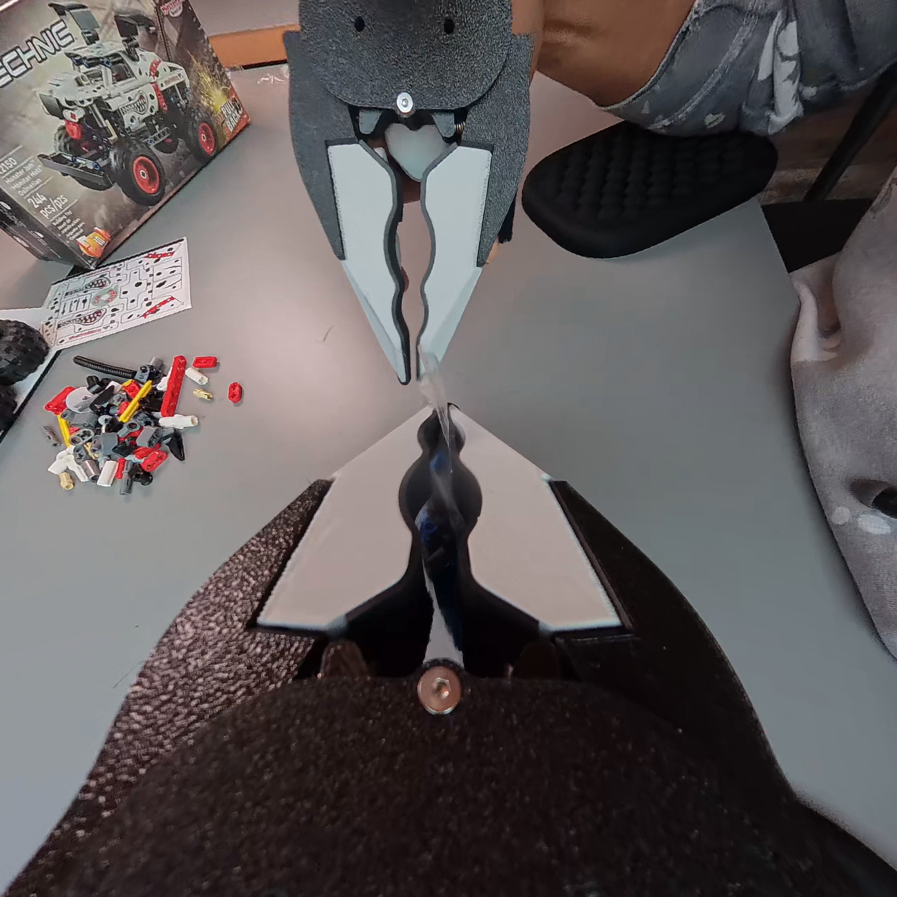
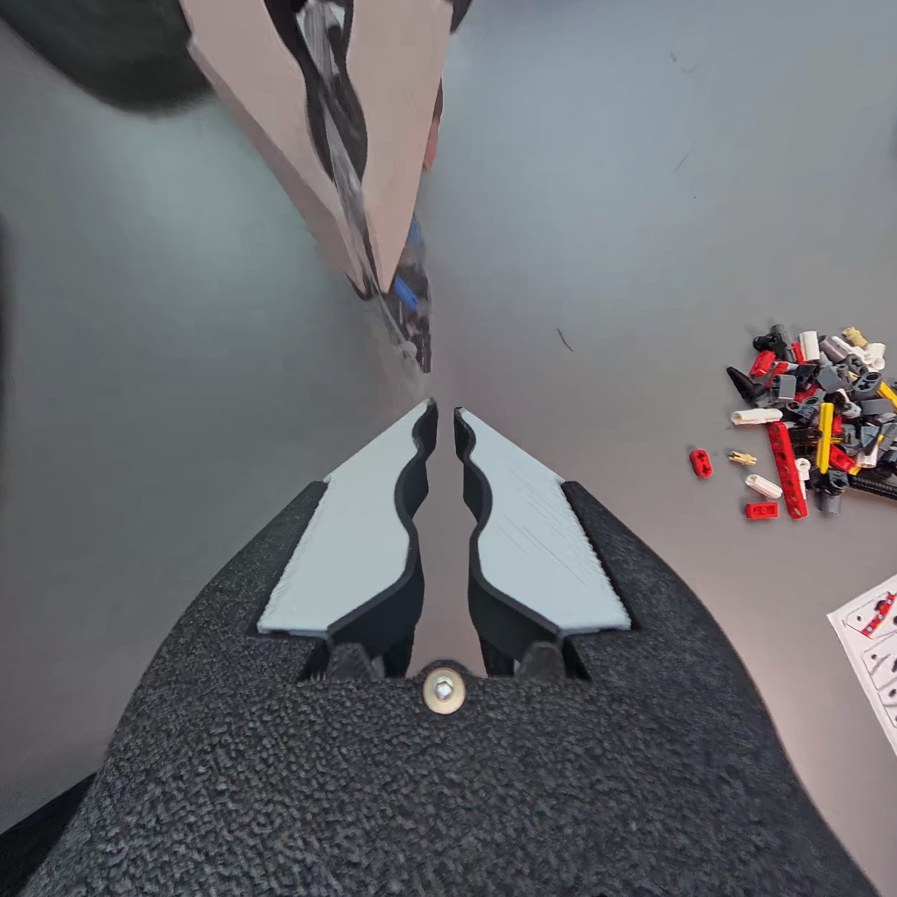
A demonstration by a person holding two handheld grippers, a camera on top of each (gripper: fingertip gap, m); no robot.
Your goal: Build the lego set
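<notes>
Left hand-held gripper (image 1: 439, 412) clamps clear bag of parts (image 1: 439, 524); right hand-held gripper (image 2: 444, 405) narrowly parted, empty.

The grey table (image 1: 606, 364) carries a loose pile of lego pieces (image 1: 121, 422), mostly red, black, grey and white. A sticker sheet (image 1: 121, 291) lies just beyond it, the set's box (image 1: 107, 121) stands behind, and black tyres (image 1: 19, 349) sit at the edge.

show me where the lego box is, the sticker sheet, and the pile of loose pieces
Lego box (image 1: 111, 121): left wrist view, on its printed front face.
Sticker sheet (image 1: 121, 293): left wrist view, middle of the sheet.
Pile of loose pieces (image 2: 825, 417): right wrist view, centre of the heap.
</notes>
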